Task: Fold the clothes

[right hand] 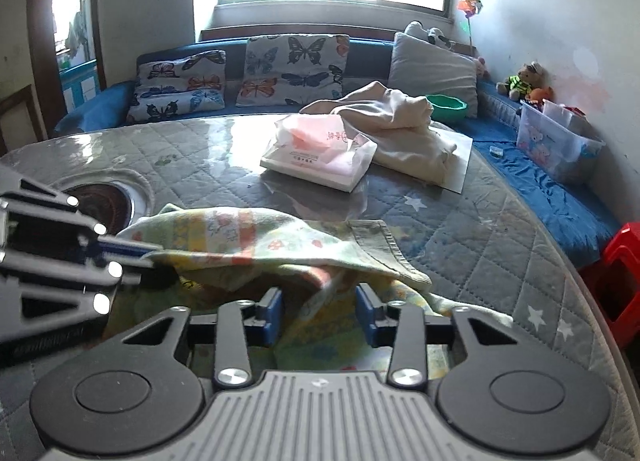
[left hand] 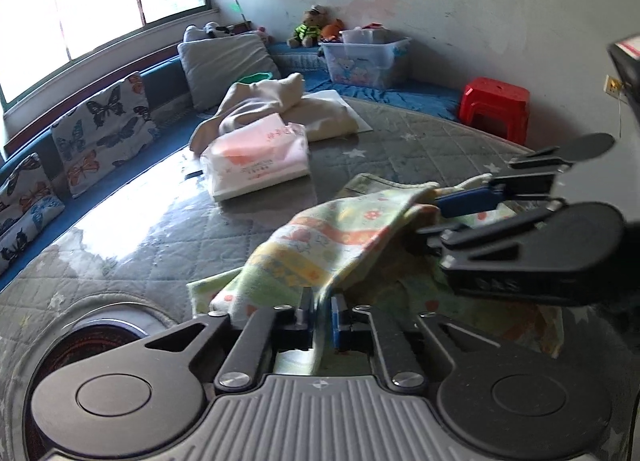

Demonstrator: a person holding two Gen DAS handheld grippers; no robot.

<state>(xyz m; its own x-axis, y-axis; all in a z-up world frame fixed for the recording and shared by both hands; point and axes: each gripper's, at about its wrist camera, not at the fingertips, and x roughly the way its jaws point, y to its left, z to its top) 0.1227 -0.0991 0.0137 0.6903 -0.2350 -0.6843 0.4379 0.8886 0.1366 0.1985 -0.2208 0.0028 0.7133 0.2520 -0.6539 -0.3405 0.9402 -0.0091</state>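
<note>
Left claw (left hand: 322, 315) is pinching an edge of the soft, limp cloth (left hand: 320, 245) draped above the worktop (left hand: 280, 217), while right claw (right hand: 320, 307) stands spread around a raised fold, so hems offer the firmest hold.

The left gripper (left hand: 321, 319) is clamped, its blue-padded fingers (left hand: 339, 317) drawn nearly together with only a thin fold pinched between them. The right gripper (right hand: 320, 311) stands with its jaws spread wide, blue fingers (right hand: 368, 311) well apart. The two grippers sit low and close together, pointing roughly crosswise, each visible in the other's camera.
</note>
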